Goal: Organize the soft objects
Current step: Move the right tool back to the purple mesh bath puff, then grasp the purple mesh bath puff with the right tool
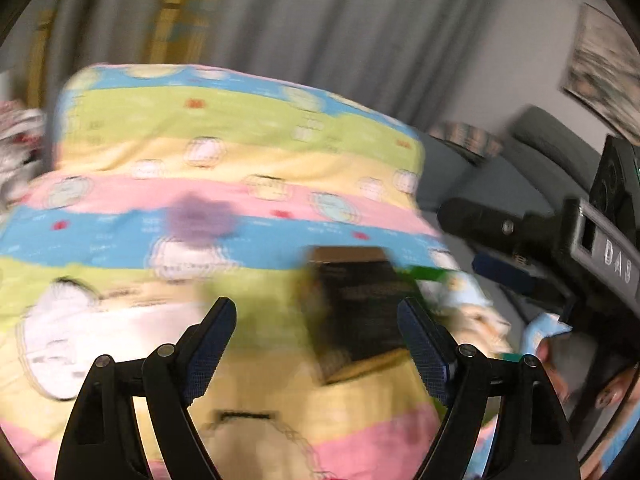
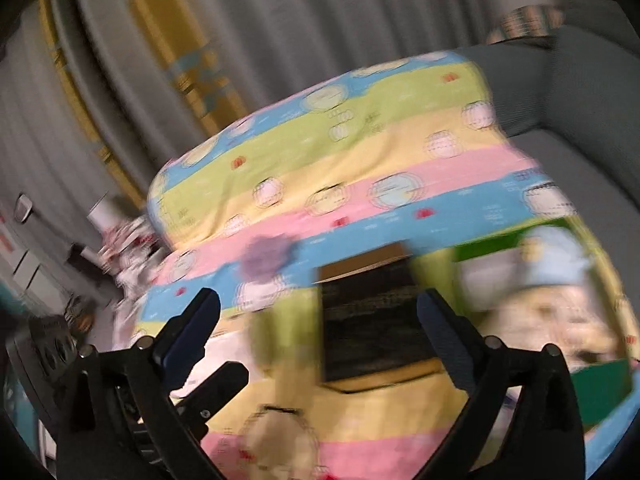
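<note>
1. Left wrist view: my left gripper point(image 1: 316, 344) has its jaws wide apart with nothing between the pads. It hangs over the striped blanket point(image 1: 240, 152), not touching it.
2. Right wrist view: my right gripper point(image 2: 320, 328) is spread about as wide as it goes, also empty, over the same blanket point(image 2: 360, 152).
3. Landmark is the blanket: it lies draped over the grey sofa point(image 1: 540, 148), filling the middle of both views. Heavy motion blur, so fold lines are unclear.
4. A dark flat rectangular thing point(image 1: 360, 304) lies on the blanket's near part, just ahead of both grippers. Too smeared to identify.
5. A small purple blob point(image 1: 200, 224) sits on the blanket's blue stripe, beyond the dark thing. Can't tell what it is.
6. Step, my read: between grasps, both hands free, picking the next grab.
7. Next move calls for choosing an edge or corner of the blanket and closing both sets of pads on the fabric.
8. Containers: none visible in either view, so nothing to report on contents.
</note>
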`<state>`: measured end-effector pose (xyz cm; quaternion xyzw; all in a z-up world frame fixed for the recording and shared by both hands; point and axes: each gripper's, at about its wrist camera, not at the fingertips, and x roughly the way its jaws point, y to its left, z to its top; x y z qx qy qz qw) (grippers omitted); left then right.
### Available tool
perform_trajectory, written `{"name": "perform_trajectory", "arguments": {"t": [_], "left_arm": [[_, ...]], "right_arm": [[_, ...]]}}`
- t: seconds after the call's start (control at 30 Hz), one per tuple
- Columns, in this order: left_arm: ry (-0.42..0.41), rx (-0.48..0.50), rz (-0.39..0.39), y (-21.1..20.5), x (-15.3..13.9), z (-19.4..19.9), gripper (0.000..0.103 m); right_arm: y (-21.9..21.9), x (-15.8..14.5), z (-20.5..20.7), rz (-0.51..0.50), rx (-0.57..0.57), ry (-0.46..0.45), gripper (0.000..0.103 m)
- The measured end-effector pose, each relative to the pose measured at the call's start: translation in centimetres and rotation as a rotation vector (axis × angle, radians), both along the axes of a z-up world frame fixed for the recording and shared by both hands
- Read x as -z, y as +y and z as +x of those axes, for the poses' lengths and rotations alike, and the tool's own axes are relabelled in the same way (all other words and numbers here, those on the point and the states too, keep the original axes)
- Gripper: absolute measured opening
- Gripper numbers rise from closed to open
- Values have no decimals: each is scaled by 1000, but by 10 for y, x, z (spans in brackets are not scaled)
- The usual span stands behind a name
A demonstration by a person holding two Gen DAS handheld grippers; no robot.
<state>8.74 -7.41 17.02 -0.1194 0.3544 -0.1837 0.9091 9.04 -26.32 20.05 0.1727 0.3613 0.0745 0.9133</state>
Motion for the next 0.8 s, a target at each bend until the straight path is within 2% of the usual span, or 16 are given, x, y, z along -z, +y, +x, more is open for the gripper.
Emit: {"name": "perform_trajectory", "arguments": {"t": [0.1, 0.2, 0.37, 0.53, 0.57, 0.63, 0.67, 0.7, 0.8], "left_arm": [[34, -127, 59, 45, 16, 8, 83], [77, -200, 59, 83, 36, 16, 83], [154, -264, 44, 125, 70, 25, 83], [195, -281, 51, 146, 91, 23, 83], [203, -283, 41, 149, 93, 22, 83], [209, -289, 35, 150, 96, 21, 83], [208, -288, 39, 148, 95, 19, 83], [205, -284, 43, 146, 94, 18, 83], [187, -281, 54, 141, 90, 12, 83]], "right_arm": [[51, 19, 49, -7, -52, 78, 100], [92, 50, 98, -39, -64, 173, 100], [142, 111, 177, -119, -62, 310, 97], [159, 147, 227, -218, -35, 332, 87], [160, 153, 235, -218, -44, 338, 82], [159, 165, 243, -234, -42, 373, 51], [157, 172, 245, -237, -43, 399, 23], [155, 173, 243, -227, -47, 400, 17], [150, 156, 222, -241, -38, 329, 13]]}}
